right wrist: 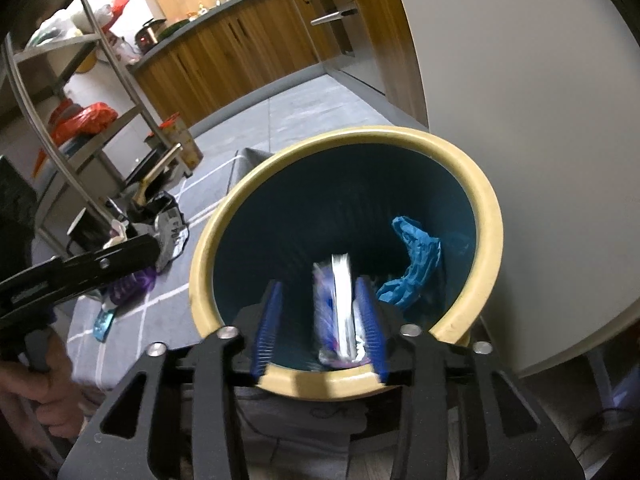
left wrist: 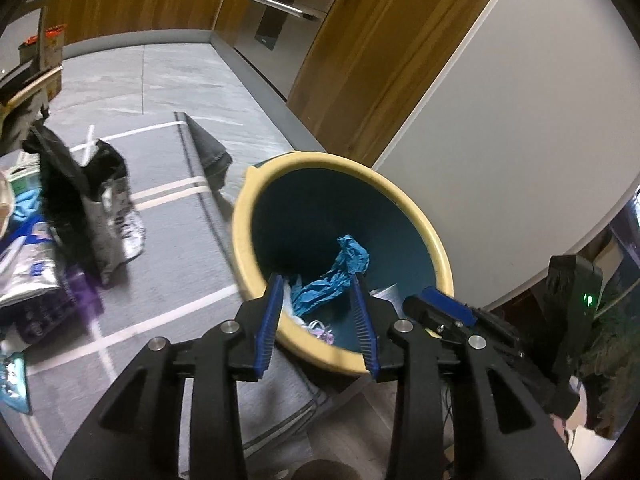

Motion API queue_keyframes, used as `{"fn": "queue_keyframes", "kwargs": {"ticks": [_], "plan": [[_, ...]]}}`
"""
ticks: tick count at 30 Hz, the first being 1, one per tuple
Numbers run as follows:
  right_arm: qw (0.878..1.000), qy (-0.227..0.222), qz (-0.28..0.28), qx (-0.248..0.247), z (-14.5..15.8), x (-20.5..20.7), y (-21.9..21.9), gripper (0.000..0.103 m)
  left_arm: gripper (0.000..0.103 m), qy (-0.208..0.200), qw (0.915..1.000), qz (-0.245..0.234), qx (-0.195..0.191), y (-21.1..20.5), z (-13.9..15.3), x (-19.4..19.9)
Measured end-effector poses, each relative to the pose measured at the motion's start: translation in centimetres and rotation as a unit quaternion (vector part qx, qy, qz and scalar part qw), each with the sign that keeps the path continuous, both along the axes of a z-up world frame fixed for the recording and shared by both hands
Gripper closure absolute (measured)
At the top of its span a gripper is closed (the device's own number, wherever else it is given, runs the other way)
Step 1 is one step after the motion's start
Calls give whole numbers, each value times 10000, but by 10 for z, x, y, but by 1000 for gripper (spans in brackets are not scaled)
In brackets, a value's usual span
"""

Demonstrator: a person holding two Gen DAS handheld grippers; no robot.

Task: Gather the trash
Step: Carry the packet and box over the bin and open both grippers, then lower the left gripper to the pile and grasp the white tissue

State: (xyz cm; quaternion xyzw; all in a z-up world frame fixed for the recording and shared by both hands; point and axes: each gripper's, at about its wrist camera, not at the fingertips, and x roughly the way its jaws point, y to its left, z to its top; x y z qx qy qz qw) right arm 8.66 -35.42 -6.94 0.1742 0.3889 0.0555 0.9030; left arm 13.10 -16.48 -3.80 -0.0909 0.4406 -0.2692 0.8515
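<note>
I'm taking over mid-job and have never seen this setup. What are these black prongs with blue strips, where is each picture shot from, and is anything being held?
Each picture comes from a camera riding on a hand-held gripper, looking along its two blue-padded fingers. A person carries both. The left gripper hangs open over the yellow-rimmed bin, with a crumpled blue glove inside it. The right gripper is open too; a blurred white and purple wrapper sits between its fingers, apparently dropping in. More wrappers wait on the grey mat.

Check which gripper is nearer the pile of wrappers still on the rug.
Left. The left gripper hangs over the bin's near rim on the side facing the pile of wrappers; the right gripper sits farther from it.
</note>
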Motion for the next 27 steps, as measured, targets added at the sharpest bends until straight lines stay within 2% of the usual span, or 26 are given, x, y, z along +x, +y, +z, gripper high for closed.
{"fn": "queue_keyframes", "kwargs": {"ticks": [3,9,19,27], "plan": [[10000,-52,-41,-23,2,-2,0,41,66,-100,9999,21,76,8,6,-6],[9999,-107,60,-24,4,-8,7,40,65,-233,9992,98,312,33,16,-19],[9994,-201,282,-82,12,-11,27,40,64,-307,9954,340,836,98,24,-29],[9972,-287,673,-155,21,-12,57,40,58,-206,9911,976,884,170,34,-25]]}}
